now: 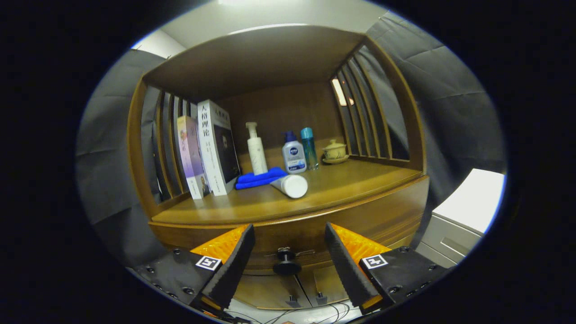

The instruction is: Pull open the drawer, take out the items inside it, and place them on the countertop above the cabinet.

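Cabinet [279,135] of warm brown wood stands against the dark cloth wall, with slatted sides and a roof board over an open shelf space. Its countertop [351,184] runs across the middle, and below the front edge sits the drawer [382,216], closed, with a dark round knob [286,265] on its face. Beneath the drawer two small cabinet doors [288,288] meet at a centre seam.

A pale grey unit [463,216] with a white top stands to the right of the cabinet, apart from it.

On the countertop, two books [209,148] stand upright and lean against the left slats. Just right of them a blue cloth [258,178] lies folded, and a white tube [291,185] lies on its side touching the cloth's near edge. Behind the cloth a tall white pump bottle [256,150] stands upright. Further right stand a white bottle with a blue cap [293,155] and, just beside it, a slim teal bottle [308,146]. Near the right slats a small lidded cup on a saucer [335,150] rests at the back corner.

The gripper [286,265] hangs level with the drawer front, its fingers spread wide with nothing clasped. The knob sits in the gap between them, clear of both fingers [234,265]. Whether the tips have reached as far as the knob cannot be told. Thin cables [315,312] lie on the floor below.
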Motion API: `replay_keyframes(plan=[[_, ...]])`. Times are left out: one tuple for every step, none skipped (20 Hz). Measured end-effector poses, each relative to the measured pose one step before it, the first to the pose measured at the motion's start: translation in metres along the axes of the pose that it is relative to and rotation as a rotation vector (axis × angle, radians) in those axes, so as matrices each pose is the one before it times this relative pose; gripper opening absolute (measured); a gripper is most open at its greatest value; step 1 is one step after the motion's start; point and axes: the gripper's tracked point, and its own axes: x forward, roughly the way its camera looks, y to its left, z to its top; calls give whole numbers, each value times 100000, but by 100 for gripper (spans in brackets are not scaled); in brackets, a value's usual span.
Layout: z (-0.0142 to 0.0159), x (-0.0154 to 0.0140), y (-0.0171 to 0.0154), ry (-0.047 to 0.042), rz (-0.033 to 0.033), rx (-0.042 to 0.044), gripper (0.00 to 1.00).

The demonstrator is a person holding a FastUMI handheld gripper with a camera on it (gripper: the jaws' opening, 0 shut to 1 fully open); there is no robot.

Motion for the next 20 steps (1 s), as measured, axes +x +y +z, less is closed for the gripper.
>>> replay_keyframes(plan=[[729,-1036,-431,-1119,-303,1011,98],[667,-1093,-449,-404,-196,1589,97],[736,-914,-263,-561,210,1935,98],[837,-870,-367,-977,147,1636,98],[824,-843,-448,-1102,199,1101,98],[765,-746,-427,-954,-583,-1213,98],[843,-979,-631,-1216,-765,-3817,98],[936,-965,-415,-1741,-424,-4625,98],[1094,-931,164,-2096,675,-3587,98],[1098,-988,215,-2269,1139,-2084,98],[1197,-1014,36,-2498,936,-1393,98],[1213,-892,-40,-2671,441,-898,98],[1263,-816,-77,-2481,417,-681,98],[1135,-736,33,-2213,535,-639,98],[960,-566,143,-1372,978,-273,98],[687,-632,91,-744,1075,-128,97],[615,-595,-48,-875,789,-214,97],[590,-552,-202,-1013,213,-361,97],[430,-565,-230,-988,61,-405,97],[332,-485,-189,-888,139,-413,97]])
